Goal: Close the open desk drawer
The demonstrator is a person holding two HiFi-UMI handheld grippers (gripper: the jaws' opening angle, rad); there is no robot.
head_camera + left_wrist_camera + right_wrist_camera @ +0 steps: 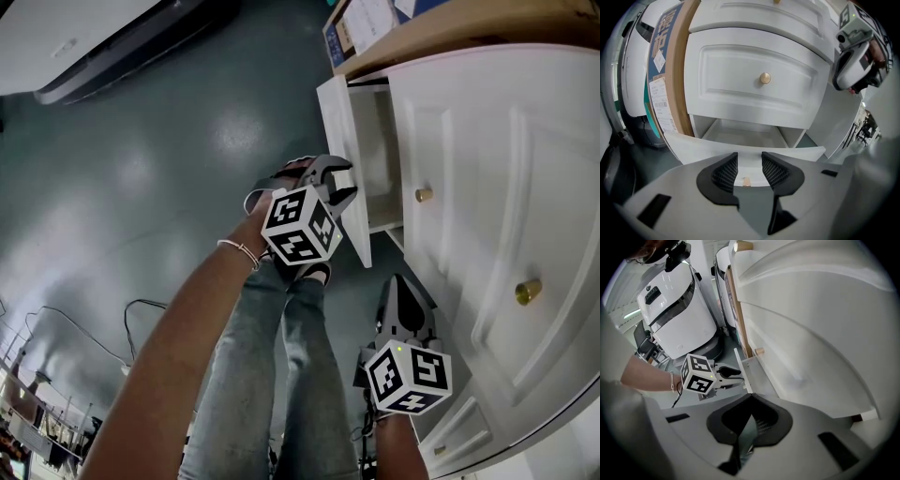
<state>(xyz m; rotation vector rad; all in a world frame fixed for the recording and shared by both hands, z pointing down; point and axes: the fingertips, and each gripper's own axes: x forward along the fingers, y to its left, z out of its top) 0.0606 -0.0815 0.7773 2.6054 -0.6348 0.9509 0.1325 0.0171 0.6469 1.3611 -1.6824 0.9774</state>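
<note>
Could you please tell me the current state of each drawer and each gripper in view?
Open drawer: pulled out, nothing seen inside.
Neighbouring drawer: closed.
Left gripper: jaws apart at the pulled-out front, with its knob between them, not clamped.
Right gripper: jaws together, empty.

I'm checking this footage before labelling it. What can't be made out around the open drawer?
Knob of the open drawer: head view, behind the left gripper; left gripper view, only a tan sliver between the apart jaws.
Drawer's near interior: left gripper view, hidden by its front panel.
Box label print: left gripper view, too small.
</note>
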